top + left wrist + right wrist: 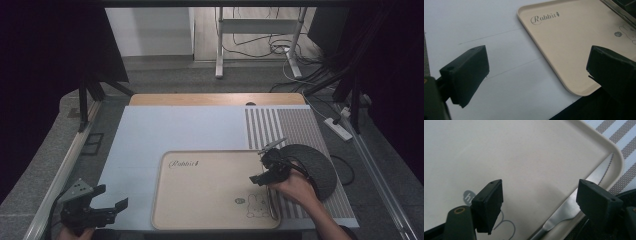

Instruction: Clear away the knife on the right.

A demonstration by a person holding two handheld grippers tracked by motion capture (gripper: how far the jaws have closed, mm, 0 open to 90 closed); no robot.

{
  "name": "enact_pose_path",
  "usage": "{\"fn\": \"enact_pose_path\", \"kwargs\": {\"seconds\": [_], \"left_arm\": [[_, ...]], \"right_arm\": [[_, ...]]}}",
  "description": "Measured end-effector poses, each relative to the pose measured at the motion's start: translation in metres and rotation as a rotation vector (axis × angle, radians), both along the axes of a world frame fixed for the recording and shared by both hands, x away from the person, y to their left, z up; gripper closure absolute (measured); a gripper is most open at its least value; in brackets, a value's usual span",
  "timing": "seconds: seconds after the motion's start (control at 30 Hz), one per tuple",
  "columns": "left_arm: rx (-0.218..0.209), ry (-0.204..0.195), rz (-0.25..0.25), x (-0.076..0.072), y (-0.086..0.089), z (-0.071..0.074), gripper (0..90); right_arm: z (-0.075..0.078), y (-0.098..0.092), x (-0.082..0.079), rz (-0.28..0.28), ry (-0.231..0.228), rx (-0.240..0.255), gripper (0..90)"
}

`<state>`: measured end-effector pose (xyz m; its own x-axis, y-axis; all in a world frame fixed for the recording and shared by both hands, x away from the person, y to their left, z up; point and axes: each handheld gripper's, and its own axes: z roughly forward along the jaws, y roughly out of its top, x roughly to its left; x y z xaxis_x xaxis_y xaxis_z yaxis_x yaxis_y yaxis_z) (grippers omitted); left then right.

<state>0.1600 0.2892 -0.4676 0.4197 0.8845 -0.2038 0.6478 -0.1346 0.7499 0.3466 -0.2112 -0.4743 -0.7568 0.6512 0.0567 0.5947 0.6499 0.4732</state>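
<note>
Our right gripper (258, 167) hovers over the tray (200, 195), 3 o'clock side, jaws spread above the knife (571, 206); left gripper (112, 196) at 8 o'clock, spread, empty.

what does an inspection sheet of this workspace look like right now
surface: pale blue mat on the table, with a striped placemat at its right
job's things: beige tray printed with a rabbit drawing; a knife lies inside it along the right rim
clutter: dark round mat on the striped placemat, right of the tray
grippers: left gripper open, off the tray's near left corner, holding nothing; right gripper open above the tray's right edge, jaws straddling the knife, pads off it
cables: a tangle on the floor behind the table; a power strip at the right
surroundings: a white desk frame beyond, dark curtains at both sides
</note>
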Motion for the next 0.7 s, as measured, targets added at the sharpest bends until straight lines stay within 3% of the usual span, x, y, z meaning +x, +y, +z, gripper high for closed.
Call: {"fn": "enact_pose_path", "kwargs": {"seconds": [0.33,0.47,0.7], "left_arm": [[0.002,0.001,0.0,0.0,0.0,0.0,4.4],[0.002,0.001,0.001,0.0,0.0,0.0,4.4],[0.002,0.0,0.001,0.0,0.0,0.0,4.4]], "right_arm": [[0.005,-0.012,-0.001,-0.023,-0.025,0.021,11.2],[0.008,-0.014,-0.006,-0.018,-0.06,-0.008,8.5],[0.015,-0.018,-0.013,-0.016,-0.103,0.008,3.2]]}}
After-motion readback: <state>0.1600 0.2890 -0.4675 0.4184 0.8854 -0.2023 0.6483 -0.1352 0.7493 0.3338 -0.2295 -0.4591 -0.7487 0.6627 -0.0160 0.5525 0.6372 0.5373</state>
